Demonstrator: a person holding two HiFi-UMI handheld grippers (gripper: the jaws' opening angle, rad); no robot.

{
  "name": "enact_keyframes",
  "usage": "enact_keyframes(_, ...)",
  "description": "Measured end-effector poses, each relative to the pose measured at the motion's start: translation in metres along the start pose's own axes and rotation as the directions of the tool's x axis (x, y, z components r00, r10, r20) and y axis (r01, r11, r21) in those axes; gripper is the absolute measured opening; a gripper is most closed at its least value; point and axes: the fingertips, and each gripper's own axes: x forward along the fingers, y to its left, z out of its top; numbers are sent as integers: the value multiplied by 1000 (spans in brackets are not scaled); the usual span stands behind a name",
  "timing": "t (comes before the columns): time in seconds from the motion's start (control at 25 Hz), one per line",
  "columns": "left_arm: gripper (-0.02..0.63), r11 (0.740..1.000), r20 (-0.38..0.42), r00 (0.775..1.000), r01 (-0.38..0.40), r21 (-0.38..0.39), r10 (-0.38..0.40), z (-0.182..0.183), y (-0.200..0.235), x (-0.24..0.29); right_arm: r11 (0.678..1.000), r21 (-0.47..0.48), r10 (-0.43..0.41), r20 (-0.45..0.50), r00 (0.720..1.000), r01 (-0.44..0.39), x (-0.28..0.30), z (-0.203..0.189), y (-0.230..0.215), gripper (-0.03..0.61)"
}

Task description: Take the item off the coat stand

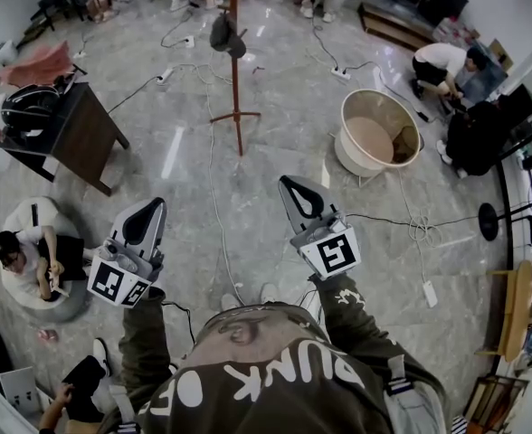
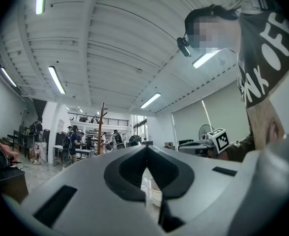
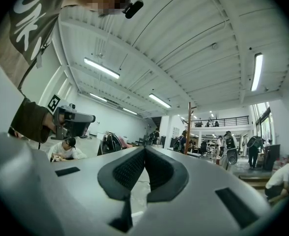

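Standing on the glossy, grey-veined stone floor [image 1: 275, 152], the coat stand [image 1: 236, 80] is a thin reddish-brown wooden pole on splayed feet. The item [image 1: 224, 34], a dark, soft, rounded thing like a cap, hangs from a peg near its top. Both tongs are held low, well apart from it. The left tongs [image 1: 152, 204] and right tongs [image 1: 287, 182] are smooth grey plastic shells with black ribbed pads; each is closed tip to tip with nothing in it.

Between them and the stand lies floor crossed by thin cables [image 1: 213, 188]. A wide beige tub [image 1: 379, 129] sits to the right. A dark desk [image 1: 85, 129] carrying a black bag [image 1: 33, 107] stands to the left, and a person [image 1: 26, 260] sits nearer on that side.

Only the head view shows the hanging item clearly. The left gripper view and right gripper view show the stand's upper pegs far off, the ribbed white ceiling [image 3: 184, 48] with strip lights [image 2: 56, 80], and the pads meeting.
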Motion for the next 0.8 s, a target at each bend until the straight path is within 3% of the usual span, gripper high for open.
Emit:
enact_keyframes(0.08, 5, 1000, -1, 1000, 1, 0, -1, 0, -2, 0, 999, 17, 29, -5, 1000, -29, 0, -2, 4, 34)
enact_keyframes(0.16, 5, 1000, 0, 1000, 1, 1, -1, 1, -3, 1, 996, 53, 79, -18, 997, -78, 2, -5, 9, 348)
enact_keyframes(0.24, 5, 1000, 0, 1000, 2, 2, -2, 2, -4, 3, 993, 54, 110, -24, 994, -109, 5, -7, 10, 488)
enact_keyframes(0.36, 5, 1000, -4, 1000, 1, 1, -1, 2, -4, 5, 993, 28, 113, -35, 993, -112, 7, -9, 9, 525)
enact_keyframes(0.8, 5, 1000, -24, 1000, -18, -5, 18, -5, -18, 25, 994, 12, 109, -34, 993, -109, -4, -20, -17, 525)
